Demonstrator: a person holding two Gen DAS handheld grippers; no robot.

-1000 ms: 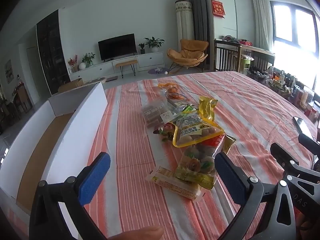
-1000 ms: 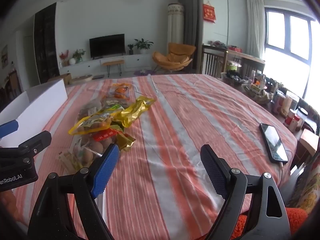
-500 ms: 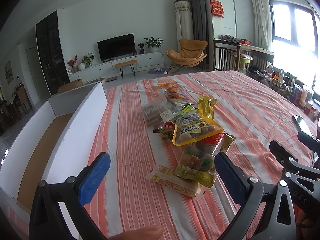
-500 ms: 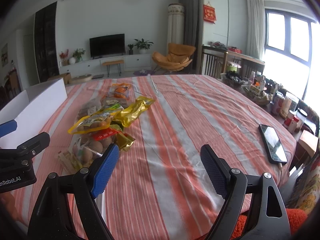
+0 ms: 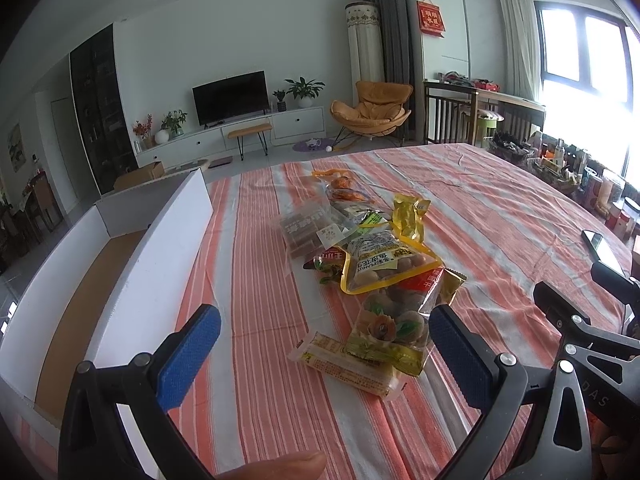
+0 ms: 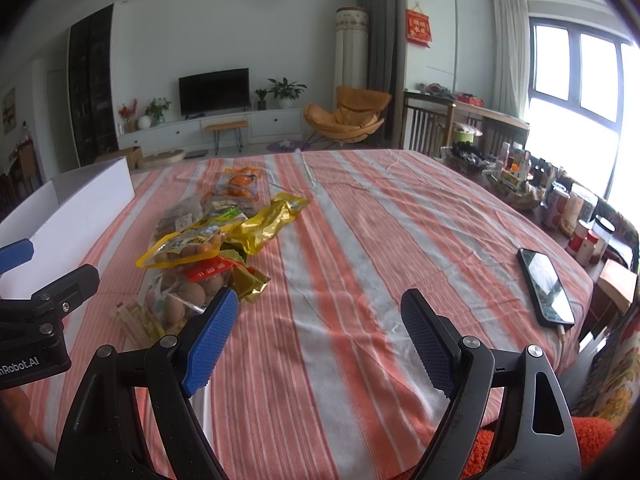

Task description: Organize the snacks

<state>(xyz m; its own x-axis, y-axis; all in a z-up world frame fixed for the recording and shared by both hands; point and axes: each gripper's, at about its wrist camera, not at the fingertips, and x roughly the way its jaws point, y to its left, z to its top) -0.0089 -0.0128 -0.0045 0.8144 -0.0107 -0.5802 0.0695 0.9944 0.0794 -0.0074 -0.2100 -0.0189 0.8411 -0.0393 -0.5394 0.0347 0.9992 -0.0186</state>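
Note:
A row of several snack packets [image 5: 372,264] lies on the striped tablecloth [image 5: 500,216], among them a yellow-edged peanut bag [image 5: 380,266] and a long wafer bar [image 5: 348,364] nearest me. My left gripper [image 5: 320,344] hovers open just short of the bar, nothing between its blue pads. A white cardboard box [image 5: 132,264], open on top, sits to the left. In the right wrist view the same snack packets [image 6: 208,240] lie left of my right gripper [image 6: 320,336], which is open over bare cloth. The left gripper's black body [image 6: 44,312] shows at that view's left edge.
A black phone [image 6: 546,284] on a cable lies near the table's right edge. Jars and bottles [image 6: 576,216] crowd a side surface beyond it. A fingertip [image 5: 276,466] shows at the bottom of the left wrist view. Striped cloth stretches far behind the snacks.

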